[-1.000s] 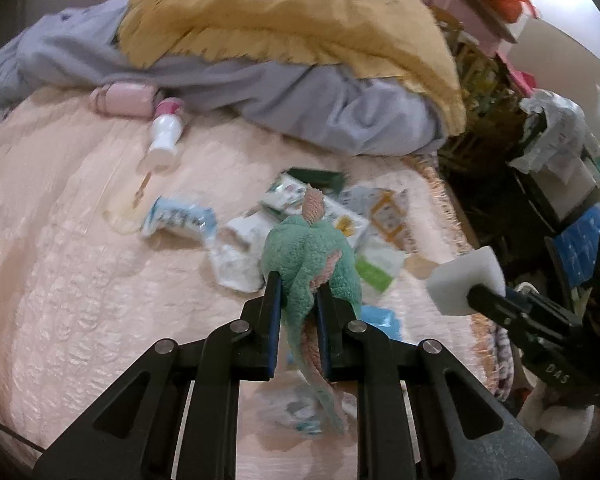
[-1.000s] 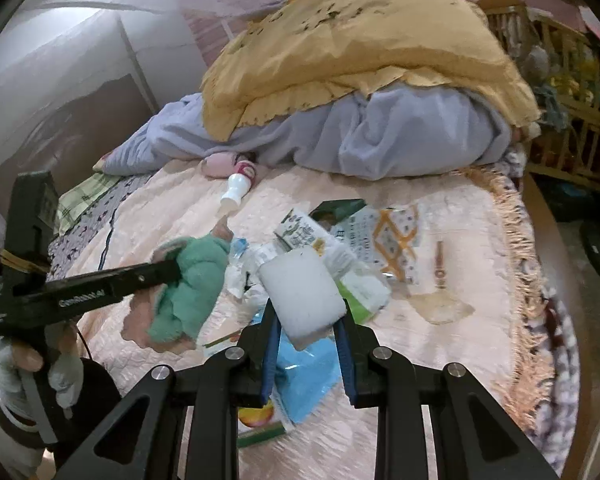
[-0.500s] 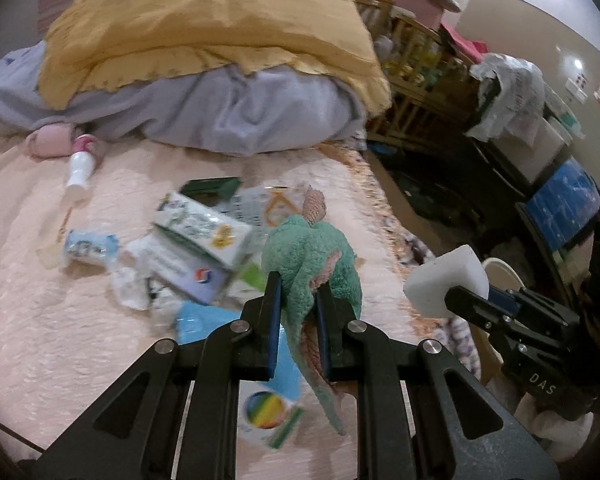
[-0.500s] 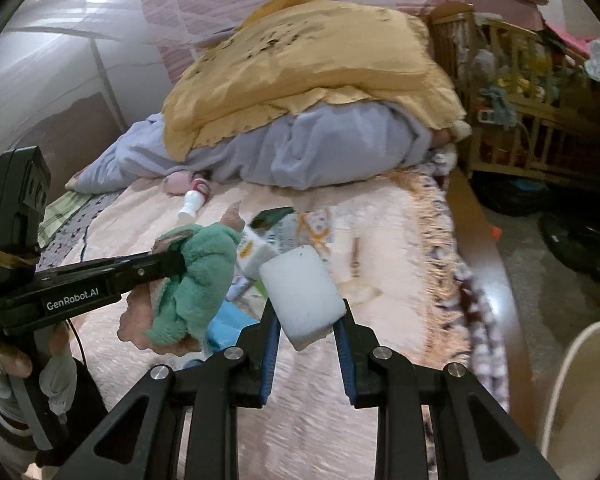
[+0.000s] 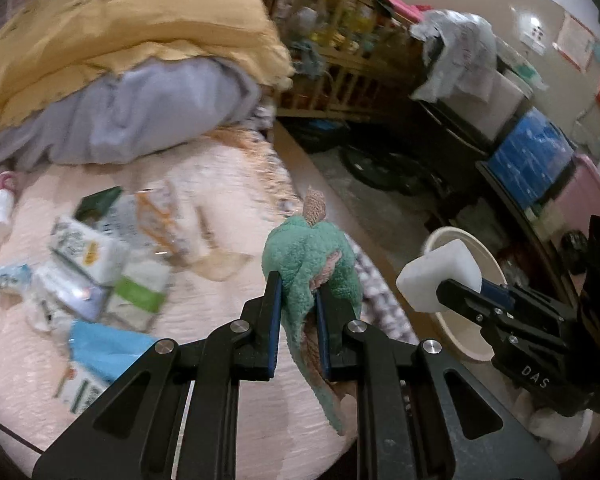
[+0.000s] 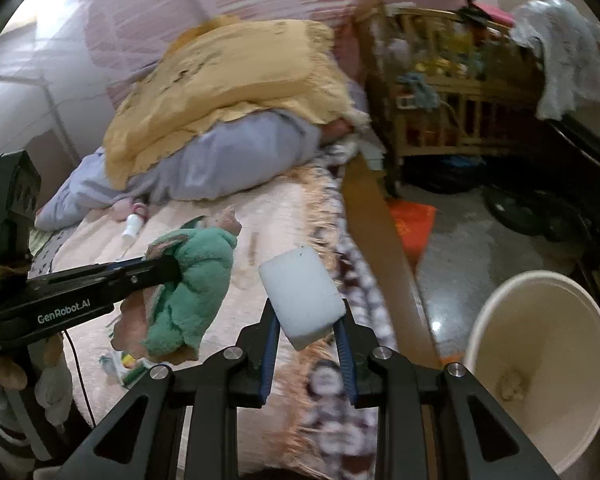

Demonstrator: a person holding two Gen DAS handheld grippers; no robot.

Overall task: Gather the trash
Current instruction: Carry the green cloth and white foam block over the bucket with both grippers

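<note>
Left wrist view: the left gripper is clamped on a green cloth, held above the edge of the pink bedspread. Wrappers lie scattered on the bed to the left. On the right, the right gripper pinches a white sponge in front of a cream bin.

Right wrist view: the right gripper is closed on the white sponge over the bed's fringed edge. The bin stands on the floor at lower right, a small scrap at its bottom. At left, the left gripper grips the green cloth.
</note>
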